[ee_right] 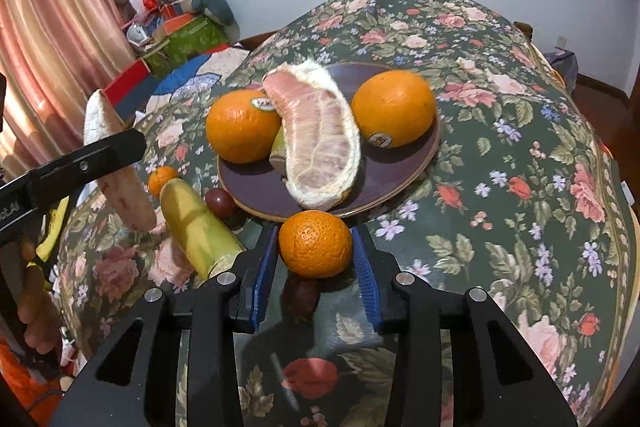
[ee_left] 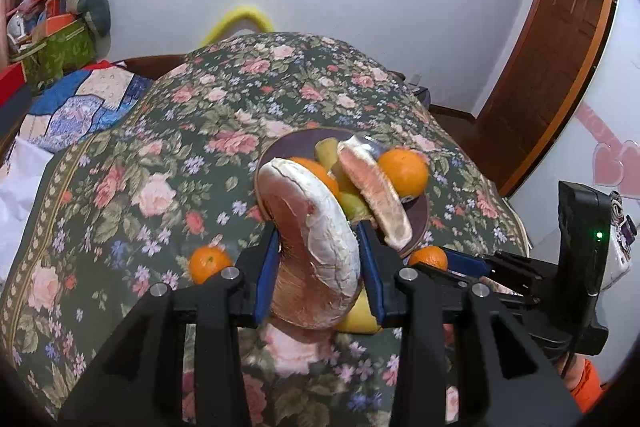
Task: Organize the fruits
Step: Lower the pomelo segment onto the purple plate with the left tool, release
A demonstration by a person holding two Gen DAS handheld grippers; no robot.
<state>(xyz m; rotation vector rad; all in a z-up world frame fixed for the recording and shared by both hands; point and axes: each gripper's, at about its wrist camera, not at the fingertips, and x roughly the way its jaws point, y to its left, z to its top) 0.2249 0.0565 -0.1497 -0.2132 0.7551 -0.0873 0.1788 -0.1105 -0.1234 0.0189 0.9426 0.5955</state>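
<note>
My left gripper (ee_left: 318, 231) is shut on a curved pomelo segment (ee_left: 316, 251), held above the floral table near a dark plate (ee_left: 418, 215). In the right wrist view that plate (ee_right: 400, 183) holds two oranges (ee_right: 242, 127) (ee_right: 394, 109), another pomelo segment (ee_right: 320, 143) and a green fruit piece (ee_right: 279, 151). My right gripper (ee_right: 315, 229) has its blue pads against both sides of a mandarin (ee_right: 316, 243) just in front of the plate. The left gripper (ee_right: 100, 151) and its pomelo segment (ee_right: 120, 187) show at the left there.
A banana (ee_right: 200, 227), a dark plum (ee_right: 220, 202) and a small mandarin (ee_right: 162, 179) lie left of the plate; another dark fruit (ee_right: 300, 297) sits under my right gripper. The floral cloth (ee_right: 520, 147) drops off at the table's edges. Bedding (ee_left: 80, 103) and boxes (ee_left: 60, 51) lie left.
</note>
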